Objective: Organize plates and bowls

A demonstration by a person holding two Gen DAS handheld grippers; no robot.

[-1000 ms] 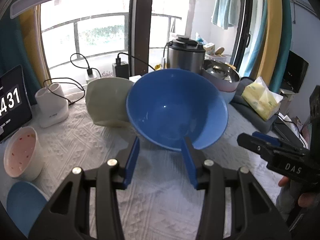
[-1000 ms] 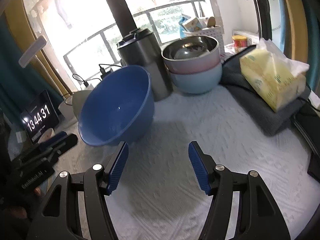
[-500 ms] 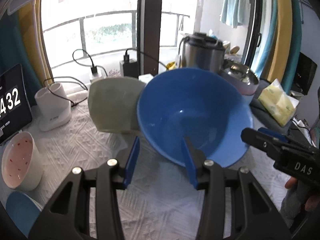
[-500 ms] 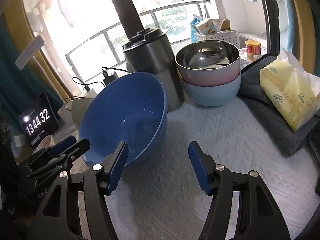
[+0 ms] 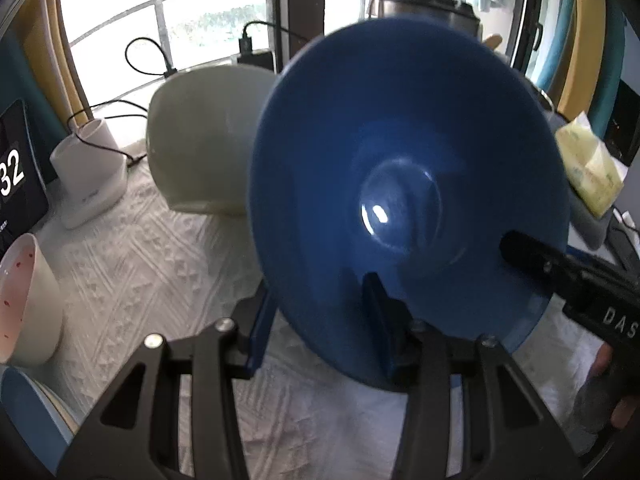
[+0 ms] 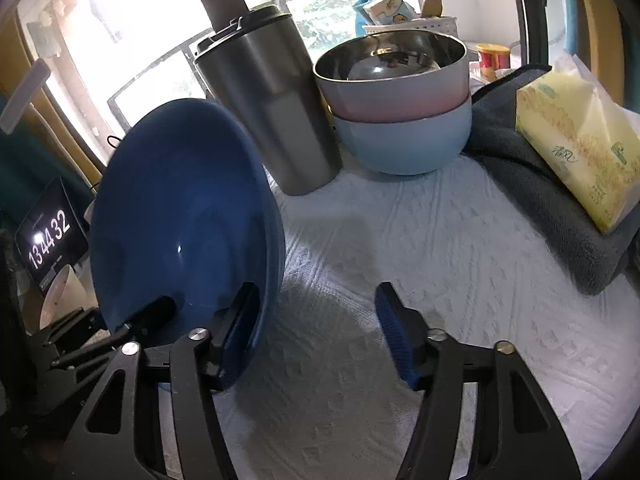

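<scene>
While the left hand-held gripper (image 5: 316, 320) clamps the blue bowl (image 5: 404, 184) by its rim, tipped steeply above the worktop (image 6: 420, 248), the right hand-held gripper (image 6: 316, 320) has just been closing, one finger inside the bowl's rim, nothing pinched yet. My read: get both pads square on the wall before the left lets go, then nest it toward the pink-on-blue bowl stack (image 6: 400, 120). White quilted cloth, window with balcony rail behind.

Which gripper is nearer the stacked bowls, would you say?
Right. The right gripper faces the stacked bowls across open cloth; the left gripper sits farther back, holding the blue bowl.
</scene>
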